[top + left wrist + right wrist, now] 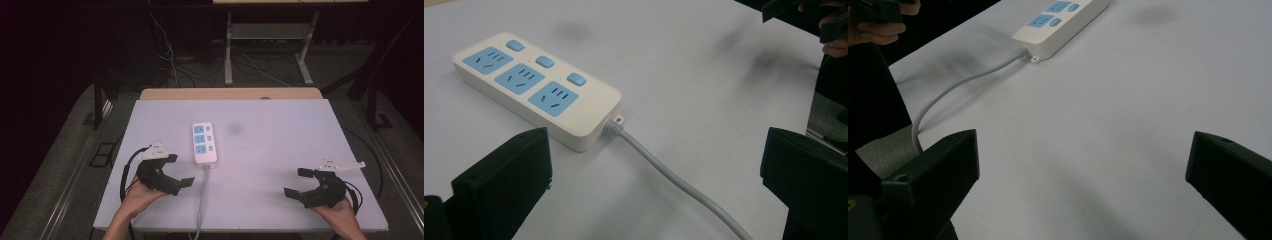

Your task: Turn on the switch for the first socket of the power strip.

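Note:
A white power strip (204,142) with three blue sockets and three blue switches lies left of the table's middle; it also shows in the left gripper view (536,87) and the right gripper view (1060,22). Its grey cord (201,200) runs off the front edge (679,185) (955,87). My left gripper (181,170) is open, low at the front left, just left of the strip, with nothing between its jaws. At the front right my right gripper (299,182) is open too, over bare table.
The white table top (280,145) has a wooden strip (230,93) along its far edge. Behind it stand a metal desk frame (267,45) and loose cables (170,55) on the dark floor.

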Action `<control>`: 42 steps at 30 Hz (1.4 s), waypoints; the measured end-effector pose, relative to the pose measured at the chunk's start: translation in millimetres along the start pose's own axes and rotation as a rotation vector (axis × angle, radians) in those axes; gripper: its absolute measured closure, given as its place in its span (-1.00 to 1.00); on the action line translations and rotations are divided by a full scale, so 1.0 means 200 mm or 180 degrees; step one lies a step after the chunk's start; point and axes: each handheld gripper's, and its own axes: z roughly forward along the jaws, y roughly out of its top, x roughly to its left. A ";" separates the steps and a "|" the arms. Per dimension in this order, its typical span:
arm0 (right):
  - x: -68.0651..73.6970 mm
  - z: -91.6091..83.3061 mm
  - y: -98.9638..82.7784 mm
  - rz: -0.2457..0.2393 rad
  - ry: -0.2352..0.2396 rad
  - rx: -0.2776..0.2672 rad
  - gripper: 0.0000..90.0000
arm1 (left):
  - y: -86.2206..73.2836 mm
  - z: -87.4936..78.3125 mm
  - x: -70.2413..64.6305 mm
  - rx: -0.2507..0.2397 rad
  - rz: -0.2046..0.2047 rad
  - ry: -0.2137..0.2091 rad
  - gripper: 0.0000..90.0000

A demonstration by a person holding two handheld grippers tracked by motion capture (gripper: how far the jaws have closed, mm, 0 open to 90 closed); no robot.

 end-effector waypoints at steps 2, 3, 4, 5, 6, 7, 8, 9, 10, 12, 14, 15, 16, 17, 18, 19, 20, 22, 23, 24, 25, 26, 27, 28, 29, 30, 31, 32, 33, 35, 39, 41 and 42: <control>0.00 0.00 0.00 0.0002 0.0002 0.0005 -0.99 | 0.01 0.00 0.00 0.0009 0.0000 0.0000 -1.00; 0.00 0.00 0.00 0.0004 0.0003 0.0006 -0.99 | 0.01 0.00 0.00 0.0009 0.0000 0.0000 -1.00; 0.00 0.00 0.00 0.0005 0.0003 0.0006 -0.99 | 0.03 0.00 0.01 0.0014 0.0007 -0.0005 -1.00; 0.00 0.00 0.00 0.0005 0.0003 0.0006 -0.99 | 0.03 0.00 0.01 0.0014 0.0007 -0.0005 -1.00; 0.00 0.00 0.00 0.0004 0.0004 0.0007 -0.99 | 0.04 0.01 0.02 0.0025 0.0011 -0.0010 -1.00; 0.00 0.00 0.00 0.0004 0.0004 0.0007 -0.99 | 0.04 0.01 0.02 0.0025 0.0011 -0.0010 -1.00; 0.00 0.00 0.00 0.0002 0.0004 0.0006 -0.99 | 0.05 0.01 0.02 0.0045 0.0023 -0.0011 -1.00; 0.00 0.00 0.00 0.0002 0.0004 0.0006 -0.99 | 0.05 0.01 0.02 0.0045 0.0023 -0.0011 -1.00; 0.00 0.00 0.00 -0.0001 0.0004 0.0005 -0.99 | 0.07 0.01 0.02 0.0045 0.0034 -0.0007 -1.00; 0.00 0.00 0.00 0.0000 0.0004 0.0007 -0.99 | 0.08 0.01 0.03 0.0057 0.0045 -0.0006 -1.00; 0.00 0.00 0.00 -0.0001 0.0004 0.0008 -0.99 | 0.10 0.02 0.04 0.0079 0.0067 0.0001 -1.00; 0.00 0.00 0.00 -0.0001 0.0004 0.0008 -0.99 | 0.10 0.02 0.04 0.0079 0.0067 0.0001 -1.00; 0.00 0.00 0.00 -0.0003 0.0005 0.0007 -0.99 | 0.12 0.02 0.04 0.0087 0.0083 -0.0001 -1.00; 0.00 0.00 0.00 -0.0003 0.0005 0.0007 -0.99 | 0.12 0.02 0.04 0.0087 0.0083 -0.0001 -1.00; 0.00 0.00 0.00 -0.0003 0.0007 0.0008 -0.99 | 0.14 0.02 0.04 0.0095 0.0099 0.0004 -1.00; 0.00 0.00 0.00 -0.0003 0.0007 0.0008 -0.99 | 0.14 0.02 0.04 0.0095 0.0099 0.0004 -1.00; 0.00 0.00 0.00 -0.0003 0.0007 0.0009 -0.99 | 0.16 0.03 0.05 0.0106 0.0115 0.0001 -1.00; 0.00 0.00 0.00 -0.0002 0.0008 0.0007 -0.99 | 0.17 0.04 0.05 0.0121 0.0133 -0.0001 -1.00; 0.00 0.00 0.00 -0.0001 0.0009 0.0007 -0.99 | 0.17 0.04 0.05 0.0121 0.0133 -0.0001 -1.00; 0.00 0.00 0.00 0.0000 0.0009 0.0010 -0.99 | 0.18 0.05 0.06 0.0127 0.0135 0.0003 -1.00; 0.00 0.00 0.00 0.0000 0.0009 0.0010 -0.99 | 0.18 0.05 0.06 0.0127 0.0135 0.0003 -1.00; 0.00 0.00 0.00 0.0002 0.0010 0.0016 -0.99 | 0.19 0.05 0.07 0.0135 0.0127 0.0005 -1.00; 0.00 0.00 0.00 0.0002 0.0010 0.0016 -0.99 | 0.19 0.05 0.07 0.0135 0.0127 0.0005 -1.00; 0.00 0.00 0.00 -0.0001 0.0010 0.0021 -0.99 | 0.20 0.06 0.08 0.0152 0.0132 0.0009 -1.00; 0.00 0.00 0.00 -0.0005 0.0010 0.0020 -0.99 | 0.20 0.06 0.08 0.0152 0.0132 0.0009 -1.00; 0.00 0.00 0.00 -0.0004 0.0010 0.0020 -0.99 | 0.22 0.07 0.09 0.0166 0.0141 0.0011 -1.00; 0.00 0.00 0.00 -0.0003 0.0010 0.0021 -0.99 | 0.22 0.07 0.09 0.0166 0.0141 0.0011 -1.00; 0.00 0.00 0.00 0.0000 0.0010 0.0023 -0.99 | 0.22 0.07 0.09 0.0175 0.0139 0.0012 -1.00; 0.00 0.00 0.00 0.0000 0.0010 0.0023 -0.99 | 0.23 0.07 0.09 0.0186 0.0144 0.0021 -1.00; 0.00 0.00 0.00 0.0001 0.0011 0.0024 -0.99 | 0.23 0.08 0.10 0.0189 0.0138 0.0021 -1.00; 0.00 0.00 0.00 -0.0007 0.0012 0.0031 -0.99 | 0.25 0.10 0.12 0.0238 0.0142 0.0033 -1.00; 0.00 0.00 0.00 -0.0007 0.0015 0.0029 -0.99 | 0.26 0.11 0.13 0.0261 0.0160 0.0037 -1.00; 0.00 0.00 0.00 -0.0008 0.0018 0.0031 -0.99 | 0.27 0.12 0.13 0.0287 0.0189 0.0036 -1.00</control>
